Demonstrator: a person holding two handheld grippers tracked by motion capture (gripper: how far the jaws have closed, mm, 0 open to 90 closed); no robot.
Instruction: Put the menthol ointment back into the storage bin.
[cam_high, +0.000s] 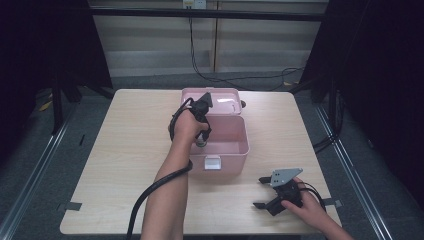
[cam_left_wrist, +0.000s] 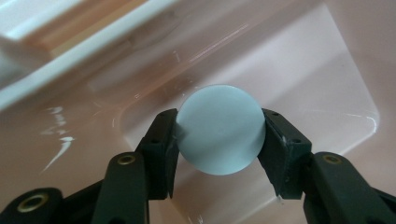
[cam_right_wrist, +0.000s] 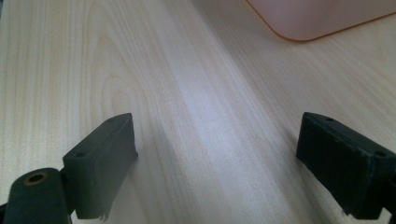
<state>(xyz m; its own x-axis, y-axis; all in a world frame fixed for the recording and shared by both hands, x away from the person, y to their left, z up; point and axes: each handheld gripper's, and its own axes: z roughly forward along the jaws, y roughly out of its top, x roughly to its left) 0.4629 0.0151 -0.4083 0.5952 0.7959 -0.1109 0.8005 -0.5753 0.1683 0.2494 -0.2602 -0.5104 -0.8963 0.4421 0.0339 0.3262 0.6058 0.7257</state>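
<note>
The pale blue disc (cam_left_wrist: 220, 129) was held clamped between the jaws of the left gripper (cam_left_wrist: 219, 140), just above the floor of the open pink box (cam_high: 241, 131) that stood toward the far middle of the worktop (cam_high: 120, 150). In the high view the left gripper (cam_high: 202, 141) was pointed down into the box near its left wall, with the lid (cam_high: 220, 100) laid back on the far side. The step in hand was judged to be the placing of the disc in the box; the next move would call for a short lowering until the disc met the floor, then a parting of the jaws and a straight lift clear of the wall. The right gripper (cam_high: 266, 193) was rested at the near right of the worktop, well apart from the box, its jaws wide apart with nothing between them. Whether the disc was flat or the end of a taller piece could not be told, as only its round face was seen. Its underside and any gap beneath it were hidden.
</note>
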